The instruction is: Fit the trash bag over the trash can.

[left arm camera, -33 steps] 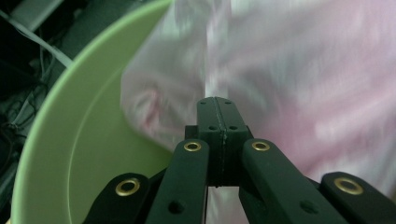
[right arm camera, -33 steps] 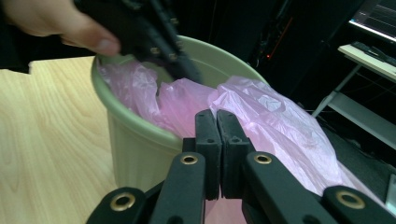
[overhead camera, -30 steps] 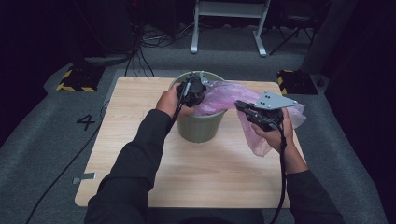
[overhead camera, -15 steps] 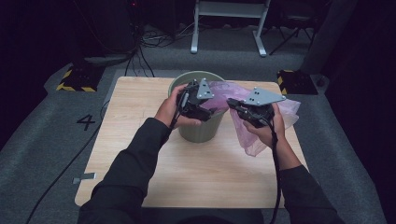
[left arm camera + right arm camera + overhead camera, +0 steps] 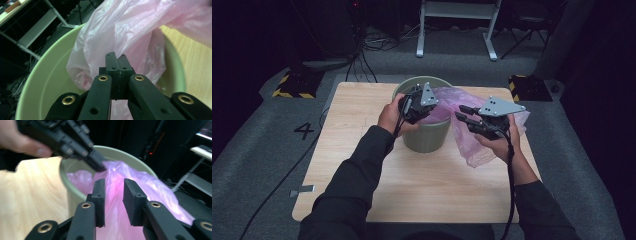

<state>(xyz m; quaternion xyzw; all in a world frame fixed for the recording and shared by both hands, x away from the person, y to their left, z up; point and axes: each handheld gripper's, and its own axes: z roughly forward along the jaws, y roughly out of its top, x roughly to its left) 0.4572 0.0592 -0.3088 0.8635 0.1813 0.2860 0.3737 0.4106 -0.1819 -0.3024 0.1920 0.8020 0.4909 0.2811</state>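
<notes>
The left tongs (image 5: 115,65) are clamped on the pink bag (image 5: 472,135) inside the bin (image 5: 424,140). The right tongs (image 5: 113,195) have just been opening, bag between them unpinched, so the left alone feeds it in.

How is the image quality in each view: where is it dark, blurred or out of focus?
High view: the light wooden table is evenly lit, the surrounding floor and background very dark. Left gripper view: the thin pink plastic bag is sharp near the tool tips, while the pale green round bin rim is soft. Right gripper view: generally blurred, especially the other tool and the hand at top left.
</notes>
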